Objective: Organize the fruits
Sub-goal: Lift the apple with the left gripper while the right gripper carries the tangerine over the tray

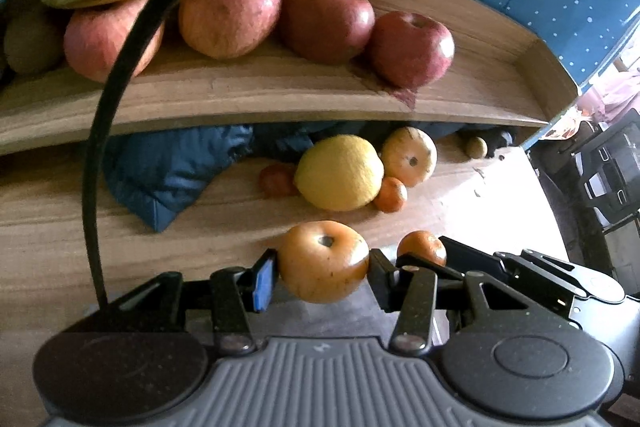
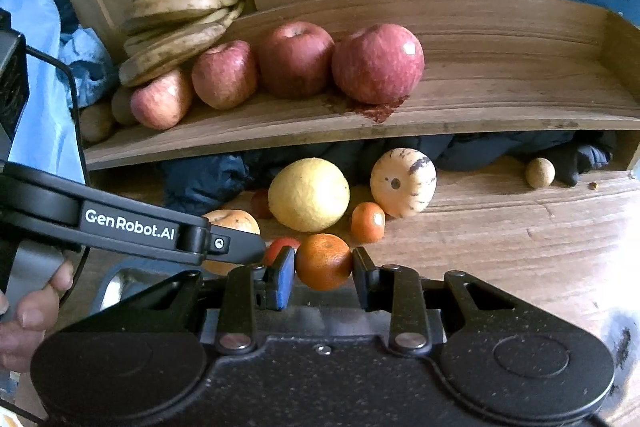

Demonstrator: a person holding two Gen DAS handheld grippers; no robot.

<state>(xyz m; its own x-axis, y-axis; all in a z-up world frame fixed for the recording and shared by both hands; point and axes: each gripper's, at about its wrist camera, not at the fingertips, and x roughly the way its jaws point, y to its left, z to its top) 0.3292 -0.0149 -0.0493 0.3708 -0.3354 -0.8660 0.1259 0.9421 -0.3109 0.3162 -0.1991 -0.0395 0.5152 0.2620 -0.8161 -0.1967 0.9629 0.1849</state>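
Both tongs grip fruit at lower centre of their views: the left gripper (image 1: 322, 273) pinches a yellow-orange round apple (image 1: 323, 261), the right gripper (image 2: 324, 267) a small orange mandarin (image 2: 324, 261), seemingly bound for the curved wooden shelf (image 2: 500, 99) across mid-frame holding red apples (image 2: 378, 63).

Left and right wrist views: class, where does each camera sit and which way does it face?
Left wrist: behind the left gripper, which clamps a yellow-orange fruit, facing the shelf.
Right wrist: behind the right gripper, which grips an orange, facing the same shelf; the person's hand shows.
Shared: apples, lemon-yellow fruit.
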